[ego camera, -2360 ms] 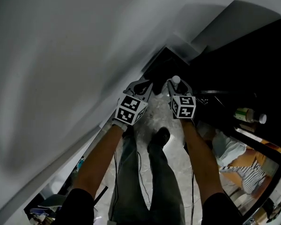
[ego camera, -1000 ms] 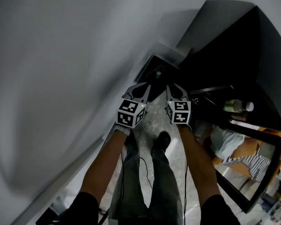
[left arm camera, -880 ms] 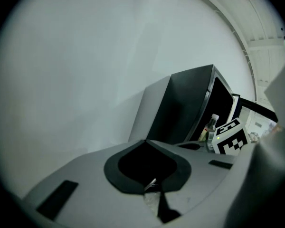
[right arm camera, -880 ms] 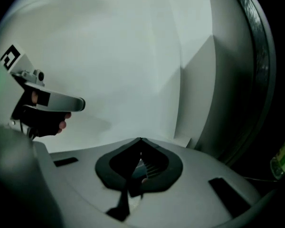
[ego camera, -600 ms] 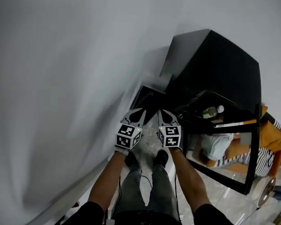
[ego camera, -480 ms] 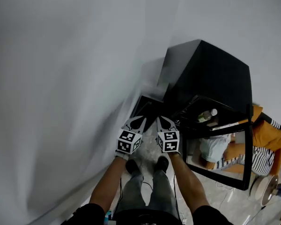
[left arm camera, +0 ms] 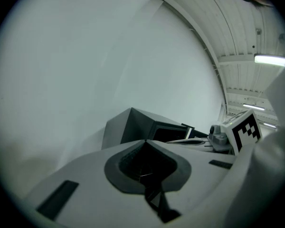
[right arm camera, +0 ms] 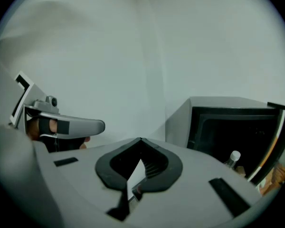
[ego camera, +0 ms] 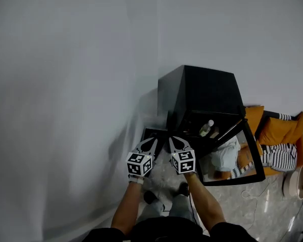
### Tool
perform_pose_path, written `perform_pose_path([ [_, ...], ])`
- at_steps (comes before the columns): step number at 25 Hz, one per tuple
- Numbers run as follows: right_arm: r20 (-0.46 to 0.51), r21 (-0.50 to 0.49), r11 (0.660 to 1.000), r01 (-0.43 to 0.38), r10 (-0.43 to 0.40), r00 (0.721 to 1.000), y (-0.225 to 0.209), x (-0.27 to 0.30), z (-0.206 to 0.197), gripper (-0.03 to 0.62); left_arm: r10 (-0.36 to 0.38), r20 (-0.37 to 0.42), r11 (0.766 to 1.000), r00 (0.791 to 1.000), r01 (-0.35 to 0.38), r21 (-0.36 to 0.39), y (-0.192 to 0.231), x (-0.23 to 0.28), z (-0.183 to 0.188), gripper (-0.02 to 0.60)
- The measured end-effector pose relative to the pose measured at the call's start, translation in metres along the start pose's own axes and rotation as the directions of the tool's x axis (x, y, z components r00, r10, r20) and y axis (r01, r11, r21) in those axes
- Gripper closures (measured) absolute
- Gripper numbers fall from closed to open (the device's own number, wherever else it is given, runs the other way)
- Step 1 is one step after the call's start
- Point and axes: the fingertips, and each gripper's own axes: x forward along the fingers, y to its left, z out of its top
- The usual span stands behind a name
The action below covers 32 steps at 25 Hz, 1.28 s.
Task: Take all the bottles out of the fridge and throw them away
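A black mini fridge [ego camera: 202, 97] stands against the white wall with its glass door [ego camera: 240, 168] swung open toward me. One clear bottle with a white cap [ego camera: 206, 128] stands on a shelf inside, also visible as the bottle [right arm camera: 233, 159] in the right gripper view. My left gripper [ego camera: 150, 142] and right gripper [ego camera: 172, 140] hang side by side above the floor, in front of a dark bin [ego camera: 152, 133] left of the fridge. Both are shut and hold nothing. The left gripper [left arm camera: 145, 141] points at the fridge [left arm camera: 133, 127]. The right gripper [right arm camera: 141, 139] points at the wall just left of the fridge [right arm camera: 228, 122].
An orange seat [ego camera: 275, 127] with striped fabric [ego camera: 275, 155] sits right of the fridge, and a round white object [ego camera: 298, 180] lies on the marble floor [ego camera: 232, 205]. The white wall [ego camera: 65, 84] fills the left side. My shoes [ego camera: 151, 196] are below the grippers.
The right gripper held a white-capped bottle over the bin, and it is now shut and empty. Both grippers have risen away from the bin, and the whole fridge has come into view.
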Motion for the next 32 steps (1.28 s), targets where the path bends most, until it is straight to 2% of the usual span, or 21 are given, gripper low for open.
perform_pose_path([
  [5,0.047,-0.005,0.999,0.033,-0.033,0.998,-0.016,-0.035,0.027,0.588,-0.034,-0.002,0.999,0.999,0.034,0.028,-0.028,-0.001,0.017,0.581],
  [12,0.103,-0.024,0.996,0.085,-0.082,0.991,-0.062,-0.083,0.052,0.588,-0.014,0.019,0.998,1.0,0.013,0.058,-0.065,0.012,0.035,0.58],
  [21,0.097,-0.01,0.995,0.103,-0.101,0.99,-0.142,-0.137,0.045,0.586,-0.028,0.019,0.995,0.999,0.026,0.093,-0.127,0.064,0.05,0.581],
  [32,0.105,0.02,0.989,0.145,-0.146,0.984,-0.221,-0.189,0.039,0.587,-0.109,-0.009,0.985,0.994,0.109,0.13,-0.195,0.112,0.051,0.581],
])
